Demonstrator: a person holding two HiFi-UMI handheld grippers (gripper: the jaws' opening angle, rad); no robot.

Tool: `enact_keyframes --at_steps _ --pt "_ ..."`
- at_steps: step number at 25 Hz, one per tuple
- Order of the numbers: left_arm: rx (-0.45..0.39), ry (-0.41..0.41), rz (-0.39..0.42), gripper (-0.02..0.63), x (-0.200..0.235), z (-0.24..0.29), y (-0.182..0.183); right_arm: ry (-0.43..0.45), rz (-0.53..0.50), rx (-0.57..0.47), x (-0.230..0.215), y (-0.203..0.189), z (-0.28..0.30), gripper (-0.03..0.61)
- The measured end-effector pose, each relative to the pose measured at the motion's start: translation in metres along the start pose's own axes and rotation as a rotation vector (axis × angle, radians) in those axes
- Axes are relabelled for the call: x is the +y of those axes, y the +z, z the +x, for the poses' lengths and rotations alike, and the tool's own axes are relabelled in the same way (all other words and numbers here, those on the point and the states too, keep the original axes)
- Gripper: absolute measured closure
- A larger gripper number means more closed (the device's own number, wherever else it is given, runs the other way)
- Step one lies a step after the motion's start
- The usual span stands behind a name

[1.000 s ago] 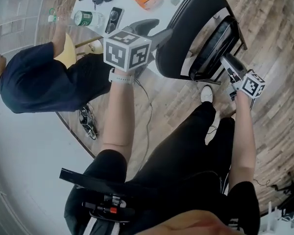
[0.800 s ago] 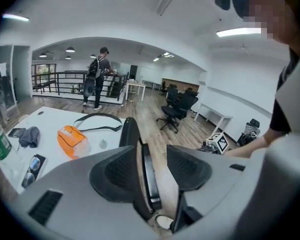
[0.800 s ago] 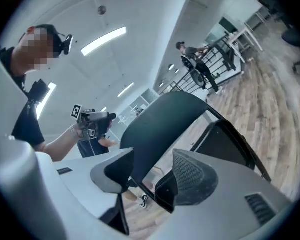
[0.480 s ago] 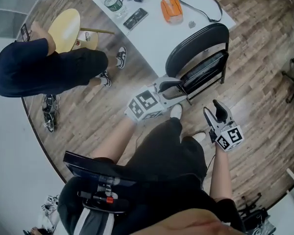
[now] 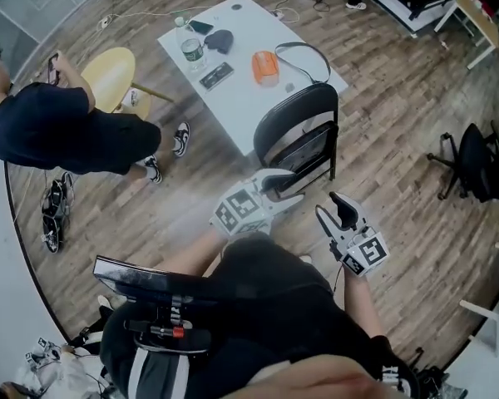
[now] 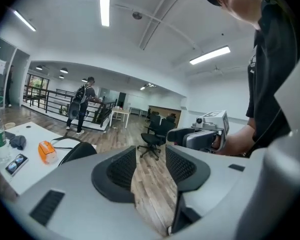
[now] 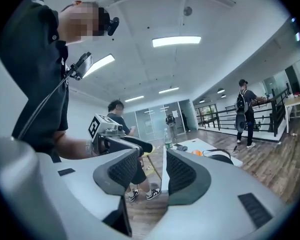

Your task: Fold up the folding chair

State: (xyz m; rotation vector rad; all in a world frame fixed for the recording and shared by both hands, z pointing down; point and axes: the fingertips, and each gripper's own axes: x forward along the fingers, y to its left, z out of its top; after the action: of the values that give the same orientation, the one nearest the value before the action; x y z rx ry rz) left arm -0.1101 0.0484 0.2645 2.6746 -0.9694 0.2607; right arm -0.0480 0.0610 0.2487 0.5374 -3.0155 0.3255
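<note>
Seated person: at far left I see someone in dark clothes [image 5: 58, 131] bent forward on a yellow stool [image 5: 108, 77].
Counter: the white counter [image 5: 249, 110] carries a bottle [image 5: 191, 52], an orange case [image 5: 264, 67] and a looped black strap [image 5: 303, 61], all well apart from both grippers.
Folding chair: the black folding chair [image 5: 295, 123] stands upright on the wood floor [image 5: 399, 81], just beside the counter's near edge. Its seat looks swung up against the backrest. I can't tell whether it touches the counter.
Left gripper: my left gripper [image 5: 287, 187] is just in front of the chair, clear of it and pointing roughly level. In the left gripper view its jaws stand wide apart with only floor showing between them.
Right gripper: my right gripper [image 5: 337, 214] is beside the left one, a little to its right and off the chair. Its jaws are closing, and the right gripper view shows nothing between them.
Office chair: a dark office chair [image 5: 474, 160] sits far right, well away.
</note>
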Motion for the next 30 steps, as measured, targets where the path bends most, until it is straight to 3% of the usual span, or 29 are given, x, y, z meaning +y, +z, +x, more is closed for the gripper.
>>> enact_keyframes --at_steps 4,7,10,15,30 --pt "-0.101 0.004 0.019 0.561 -0.034 -0.001 0.029 -0.02 -0.052 -0.081 0.012 0.035 -0.029 0.515" --pt "-0.14 0.021 0.042 0.607 -0.048 0.002 0.041 -0.026 -0.096 -0.112 0.014 0.051 -0.041 0.557" --pt "-0.161 0.04 0.082 0.609 -0.06 0.003 0.048 -0.018 -0.118 -0.132 0.02 0.062 -0.048 0.565" --pt "-0.21 0.08 0.069 0.609 -0.067 -0.008 0.053 -0.007 -0.124 -0.14 0.032 0.066 -0.046 0.566" --pt "-0.199 0.11 0.068 0.609 -0.079 -0.017 0.04 0.02 -0.113 -0.092 0.05 0.046 -0.036 0.566"
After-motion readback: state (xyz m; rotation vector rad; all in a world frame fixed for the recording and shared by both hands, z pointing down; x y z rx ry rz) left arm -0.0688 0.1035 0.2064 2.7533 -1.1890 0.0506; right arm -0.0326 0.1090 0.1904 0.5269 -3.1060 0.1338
